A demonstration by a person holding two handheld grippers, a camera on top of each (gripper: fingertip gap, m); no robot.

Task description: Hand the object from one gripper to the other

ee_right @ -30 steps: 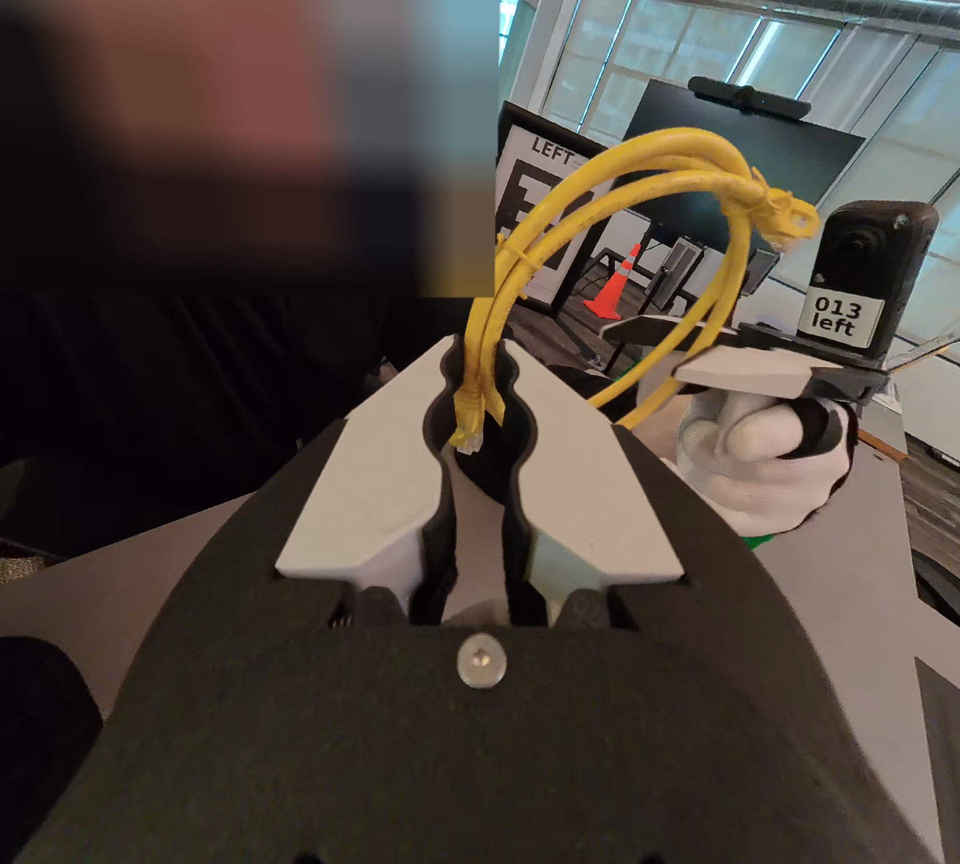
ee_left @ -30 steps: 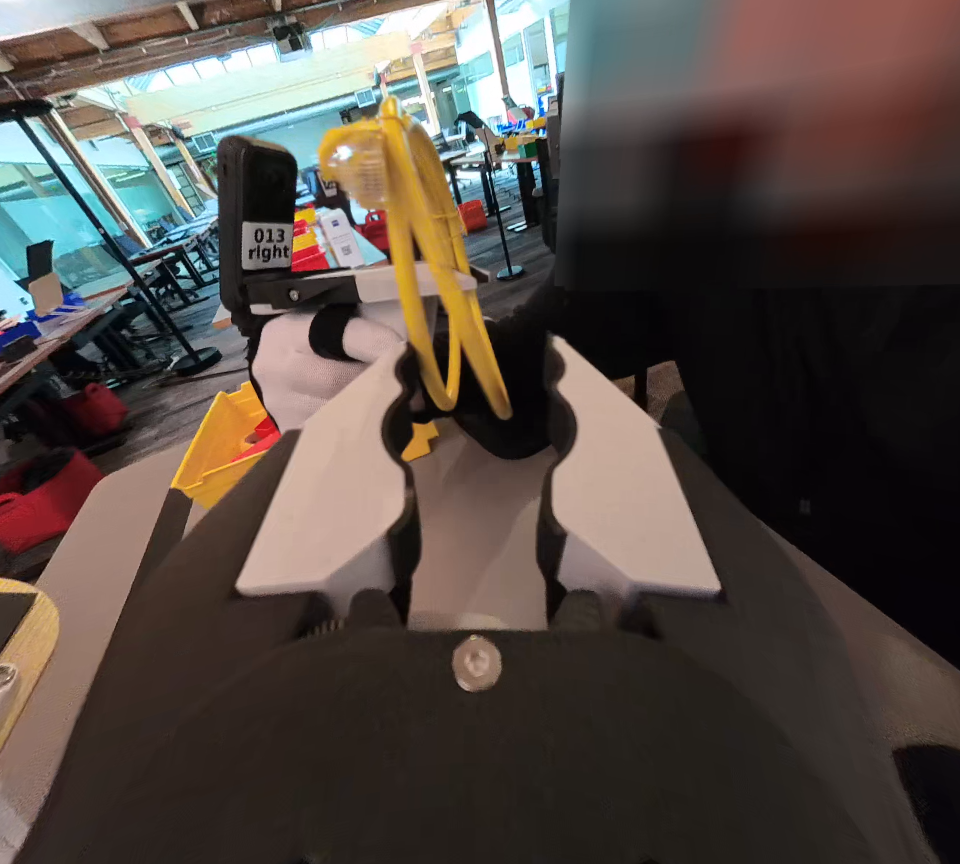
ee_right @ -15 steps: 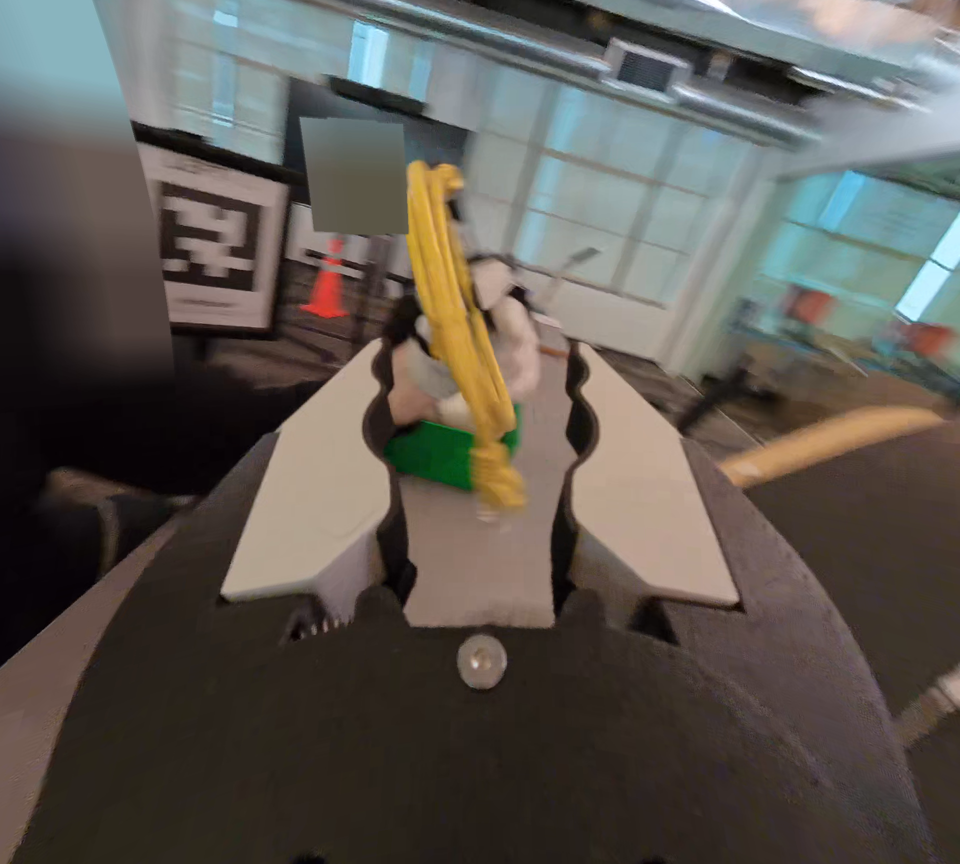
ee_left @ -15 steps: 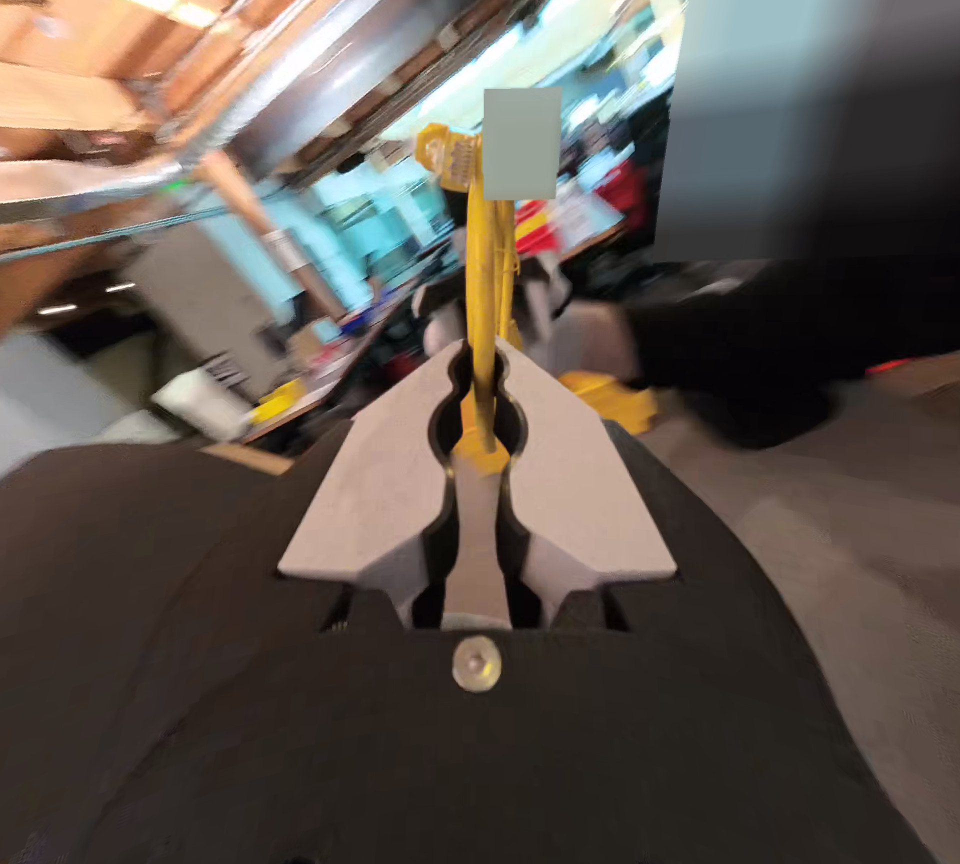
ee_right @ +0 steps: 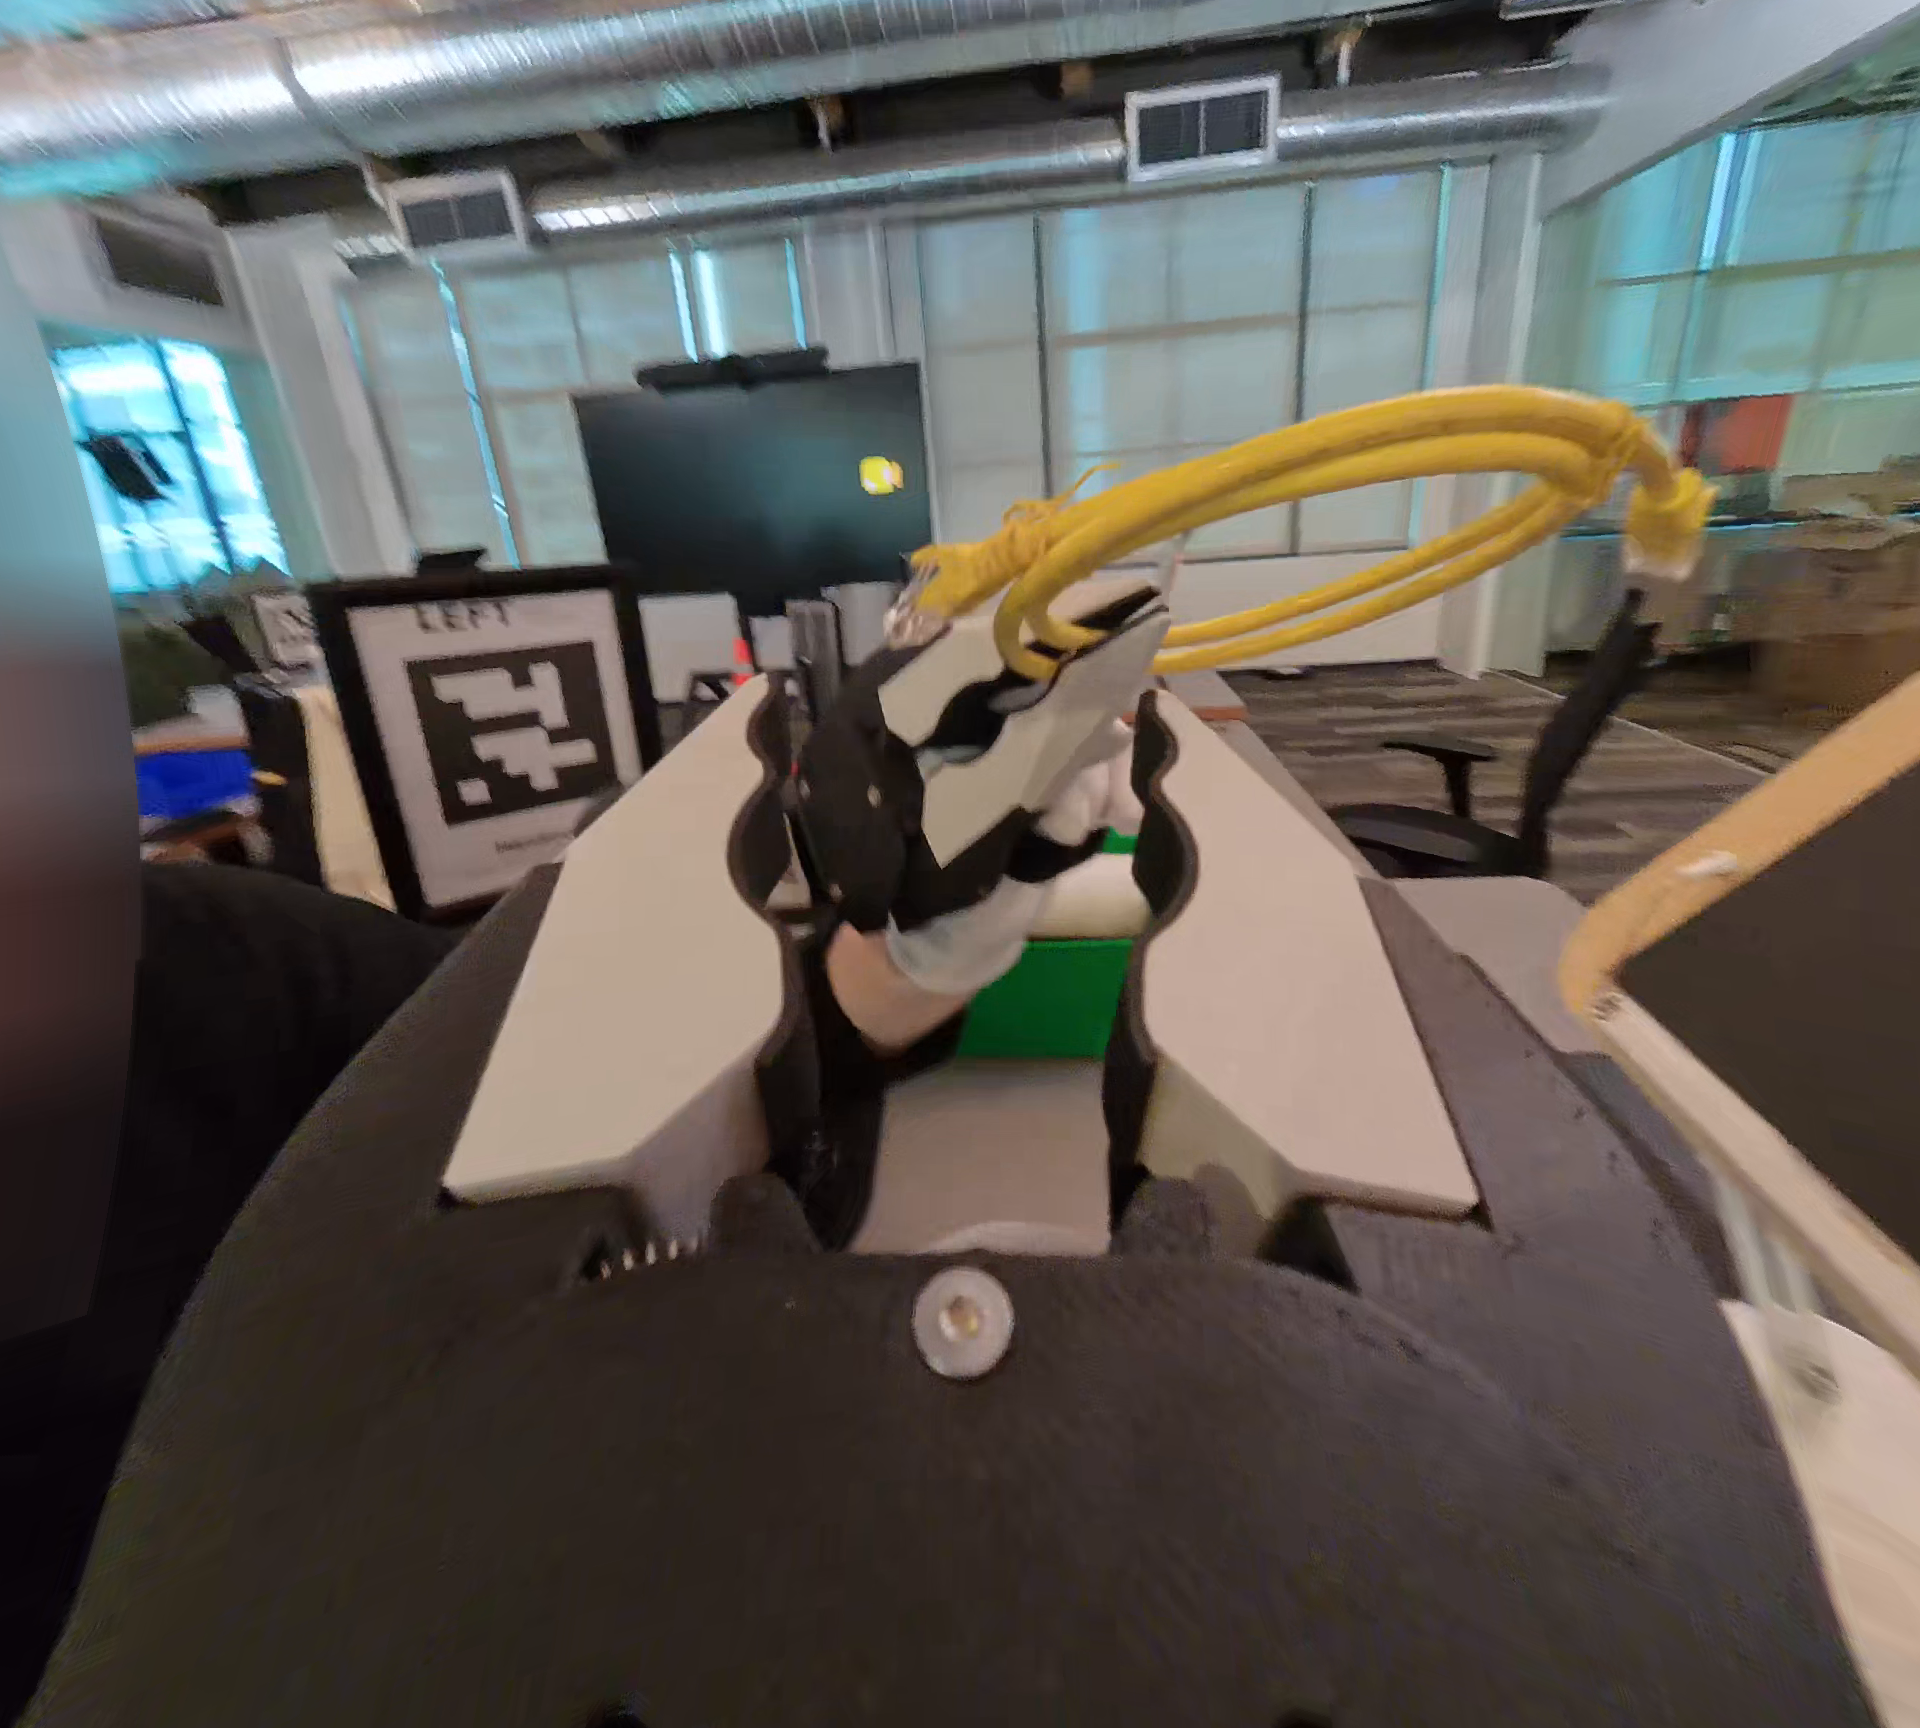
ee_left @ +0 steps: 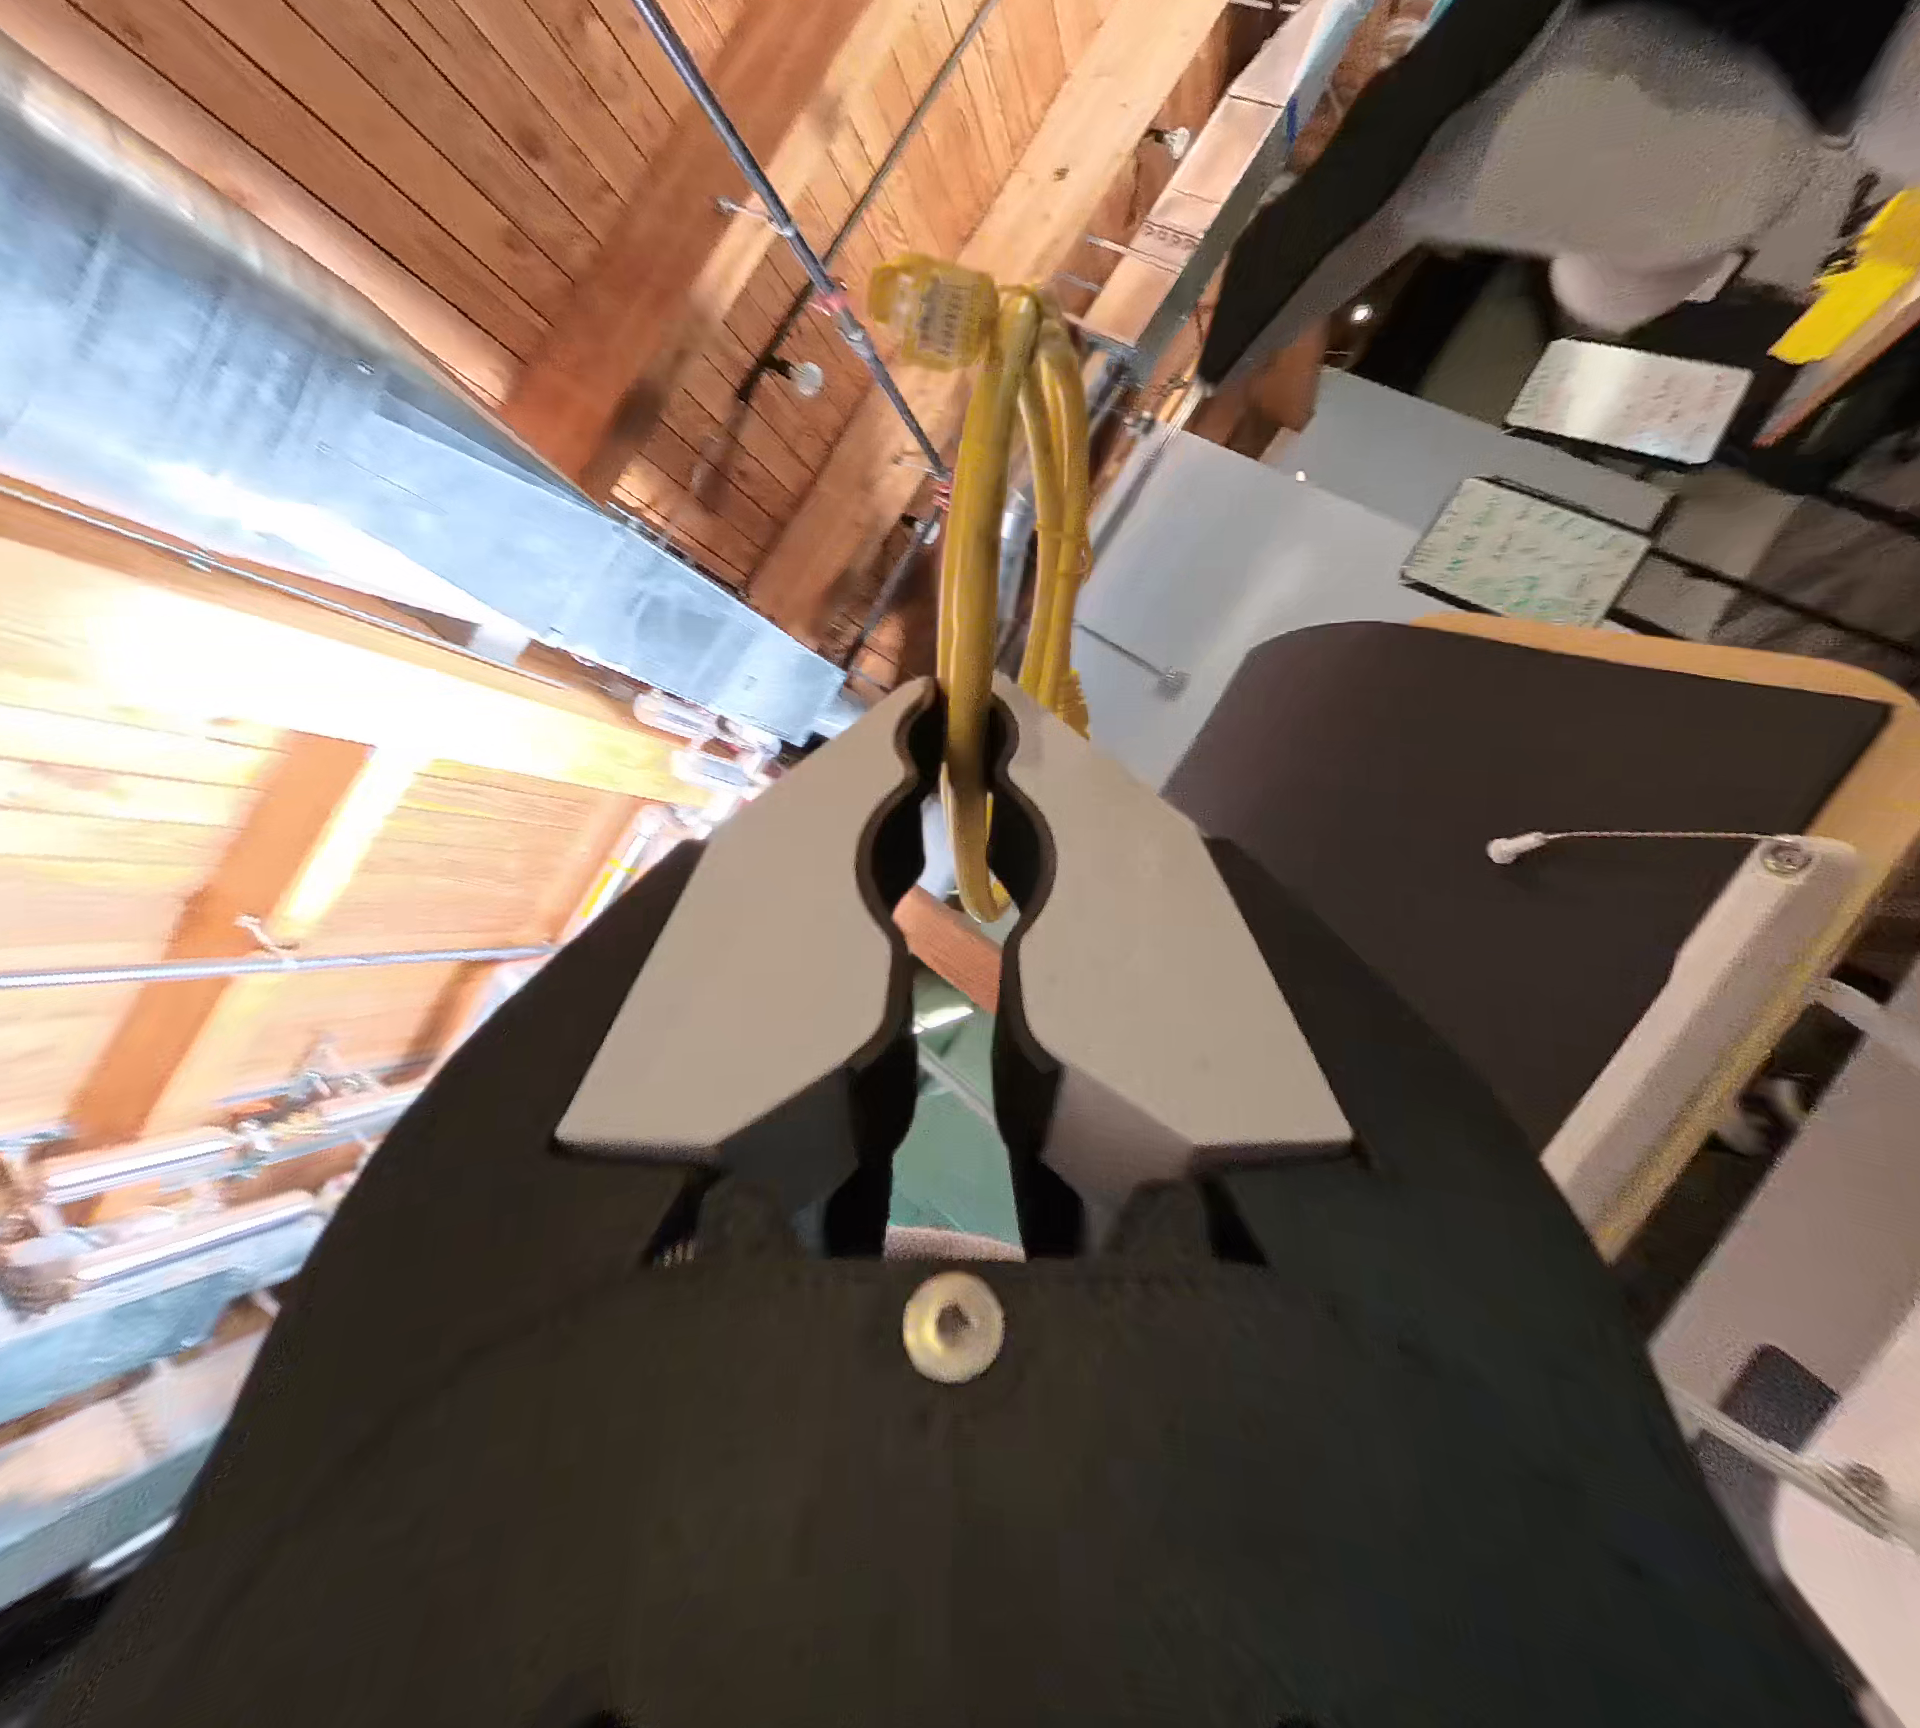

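Holding the yellow cable [ee_left: 971, 639] in my left gripper [ee_left: 966, 712] now: its tips are pressed together on one strand of the coiled bundle, right at the front notch, and the rest of the loop sticks out past the tips with a plug [ee_left: 925, 312] at the far end. In the right wrist view the cable [ee_right: 1299, 525] shows ahead of my right gripper [ee_right: 961, 712], clamped in the left gripper [ee_right: 1039, 650] and held by a white-gloved hand [ee_right: 966, 930].

My right gripper is spread wide with nothing between its fingers [ee_right: 665, 930]; the cable sits ahead of and above its tips, well apart from them.

Judging by that, the transfer itself looks done: only one tool has the cable, the other is clear of it. What's left, if anything, is setting the cable down or passing it back (task line doesn't say). Grip is on a single strand near the tip, so I'd rate it a bit marginal if I swing fast.
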